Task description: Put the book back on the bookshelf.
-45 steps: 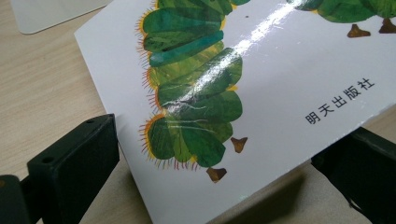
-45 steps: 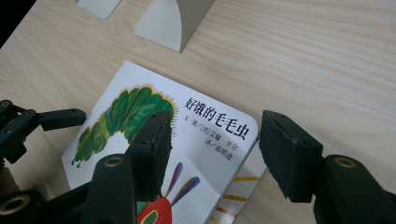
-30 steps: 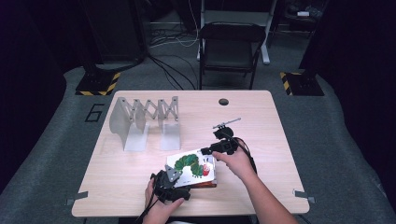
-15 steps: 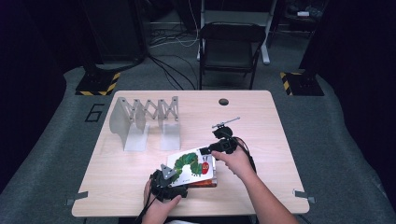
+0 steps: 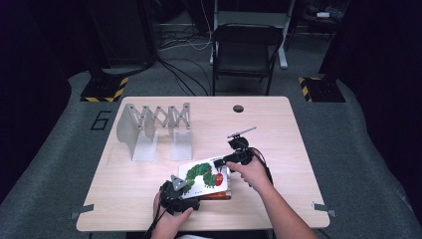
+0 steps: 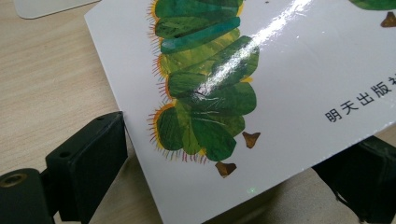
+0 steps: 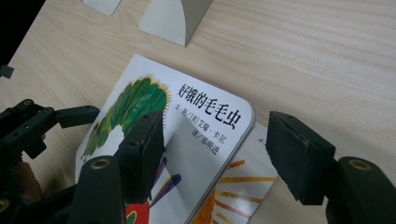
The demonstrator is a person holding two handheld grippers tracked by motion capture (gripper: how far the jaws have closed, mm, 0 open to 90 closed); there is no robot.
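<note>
- The caterpillar book (image 5: 204, 174) lies on a second book (image 7: 243, 186) near the front edge of the table (image 5: 293, 129), in front of the grey folding rack (image 5: 154, 124).
- Judged from this, the work is at its start. Both tongs are at the top book, but it has not left the stack and the rack's slots have nothing in them.
- The left gripper (image 5: 179, 191) is at the book's near left corner and its jaws have just been closing. The cover runs across between them, one jaw against its edge and the other below it. Whether the pads truly pinch it I cannot tell from this angle.
- The right gripper (image 5: 224, 160) hovers at the far right corner. Its jaws have just been opening and stand wide, the rounded corner between them with neither pad pressing on it.
- What is left: get a firm grip, lift the book and carry it, probably to the rack.
- The stack sits close to the table's front edge, so a slip towards the person could tip it off.
- Between book and rack the tabletop is bare, and there is wide free room to the right.
</note>
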